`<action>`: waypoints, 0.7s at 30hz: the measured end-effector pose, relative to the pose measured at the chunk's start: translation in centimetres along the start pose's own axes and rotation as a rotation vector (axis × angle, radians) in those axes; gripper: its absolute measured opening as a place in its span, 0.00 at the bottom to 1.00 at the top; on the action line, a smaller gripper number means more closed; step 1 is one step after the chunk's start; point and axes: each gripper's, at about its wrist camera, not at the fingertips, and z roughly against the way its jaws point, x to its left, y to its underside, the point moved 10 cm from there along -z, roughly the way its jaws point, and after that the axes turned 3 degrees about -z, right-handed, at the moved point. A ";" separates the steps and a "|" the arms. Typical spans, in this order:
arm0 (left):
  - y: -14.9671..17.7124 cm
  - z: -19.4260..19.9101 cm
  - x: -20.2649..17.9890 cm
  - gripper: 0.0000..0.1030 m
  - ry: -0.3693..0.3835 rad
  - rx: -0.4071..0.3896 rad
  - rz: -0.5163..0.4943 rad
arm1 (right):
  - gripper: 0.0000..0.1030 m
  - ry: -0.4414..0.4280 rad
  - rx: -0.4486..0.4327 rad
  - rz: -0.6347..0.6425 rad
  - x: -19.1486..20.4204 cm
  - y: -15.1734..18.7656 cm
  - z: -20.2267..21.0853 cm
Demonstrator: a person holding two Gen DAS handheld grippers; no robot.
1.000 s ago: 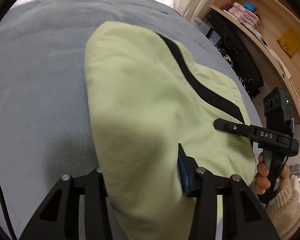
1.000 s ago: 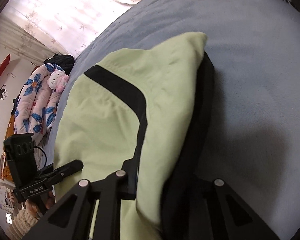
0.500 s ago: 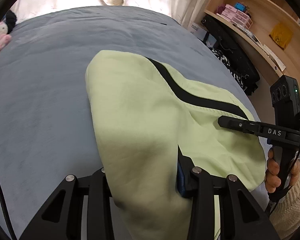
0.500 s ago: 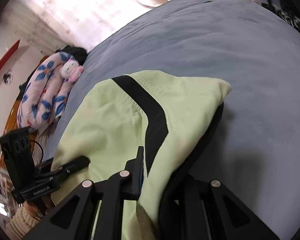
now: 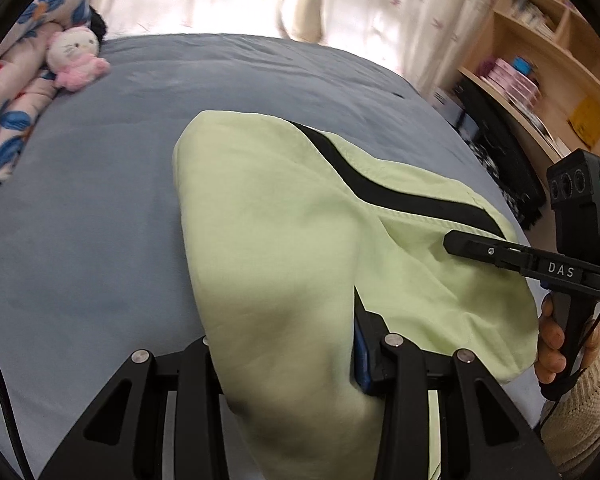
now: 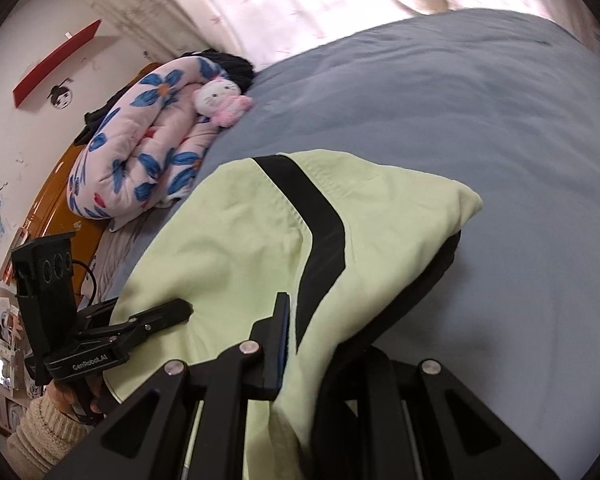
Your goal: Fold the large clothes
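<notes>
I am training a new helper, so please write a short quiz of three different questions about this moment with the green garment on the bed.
1. True or false: the left gripper and the right gripper each grip the light green garment.
2. Multiple choice: what lies at the far left of the grey-blue bed? A) a laptop B) a pink and white plush toy beside a floral quilt C) a shoe box
3. Fill in: the stripe across the garment is ____.

Key: 1 true; 2 B; 3 black.
</notes>
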 end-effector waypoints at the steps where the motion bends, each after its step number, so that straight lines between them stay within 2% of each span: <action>1: -1.5 -0.1 1.8 0.36 -0.013 -0.009 -0.003 | 0.11 -0.002 -0.006 0.015 0.9 -1.7 -1.3; 7: -9.7 -2.3 10.2 0.37 -0.037 -0.057 -0.028 | 0.11 -0.029 -0.090 0.014 3.4 -10.9 -7.9; 10: -13.9 -5.5 14.8 0.38 -0.059 -0.069 -0.052 | 0.12 -0.034 -0.127 0.020 3.5 -14.5 -11.9; 12: -15.5 -8.5 18.0 0.41 -0.089 -0.070 -0.066 | 0.12 -0.031 -0.129 -0.009 2.5 -15.7 -14.9; 13: -15.7 -10.6 20.0 0.43 -0.126 -0.056 -0.066 | 0.12 -0.011 -0.134 -0.024 1.2 -16.1 -17.1; 15: -14.6 -14.1 23.2 0.53 -0.198 -0.007 -0.030 | 0.21 0.029 -0.072 -0.063 -1.3 -15.5 -21.1; 16: -12.8 -17.1 26.0 0.62 -0.265 0.068 0.036 | 0.26 0.054 -0.006 -0.102 -3.0 -14.5 -23.4; 17: -11.7 -18.3 27.5 0.76 -0.280 0.076 0.083 | 0.40 0.069 0.041 -0.138 -4.4 -13.5 -24.8; 18: -11.5 -18.4 28.2 0.83 -0.266 0.025 0.115 | 0.41 0.057 0.054 -0.156 -5.3 -12.9 -25.2; 19: -11.4 -18.1 28.5 0.84 -0.244 -0.015 0.140 | 0.41 0.012 0.043 -0.150 -5.7 -12.6 -25.0; 21: -10.4 -17.0 29.3 0.84 -0.185 -0.064 0.218 | 0.45 0.001 0.038 -0.126 -6.1 -12.2 -24.0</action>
